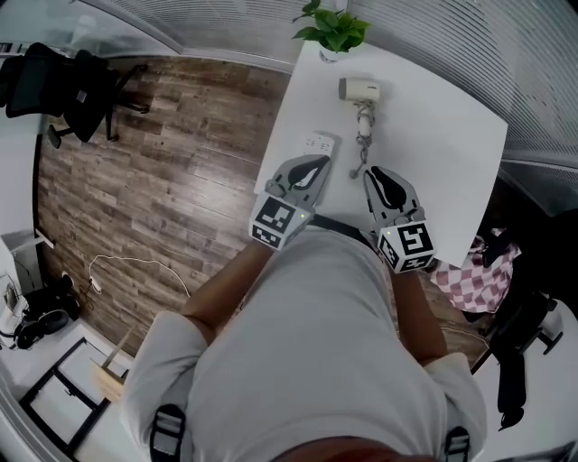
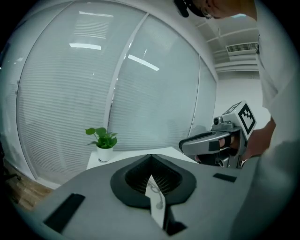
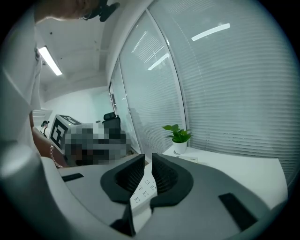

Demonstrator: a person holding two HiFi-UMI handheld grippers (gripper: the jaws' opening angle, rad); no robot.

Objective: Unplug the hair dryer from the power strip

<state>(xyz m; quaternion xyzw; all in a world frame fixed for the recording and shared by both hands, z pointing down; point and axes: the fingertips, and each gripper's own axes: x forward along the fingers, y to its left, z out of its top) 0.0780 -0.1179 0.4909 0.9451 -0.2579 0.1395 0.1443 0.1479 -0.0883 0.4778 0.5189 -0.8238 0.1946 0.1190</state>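
Person: grey shirt fills the lower head view, with both forearms reaching toward the worktop's near edge.
Left gripper: held above the near left part of the worktop and pointing toward its far edge. Its fingers meet at the tips and grip nothing. A sliver of white surface with a bit of cord shows in the gap behind the tips.
Right gripper: held beside the left one, over the middle of the near edge. Its fingers stand a narrow slot apart with nothing between them.
Power strip: white, lying flat near the worktop's left edge, just beyond the left gripper's tips. Its sockets show through the slot in the right gripper view.
Hair dryer: cream-coloured, lying near the far edge, well apart from both grippers.
Cord: runs from the hair dryer toward the near edge. Its end lies on the worktop to the right of the power strip, apart from it.
Plant: small, green, in a white pot at the far left corner.
Floor: wood planks left of the worktop, with a black office chair standing on it.
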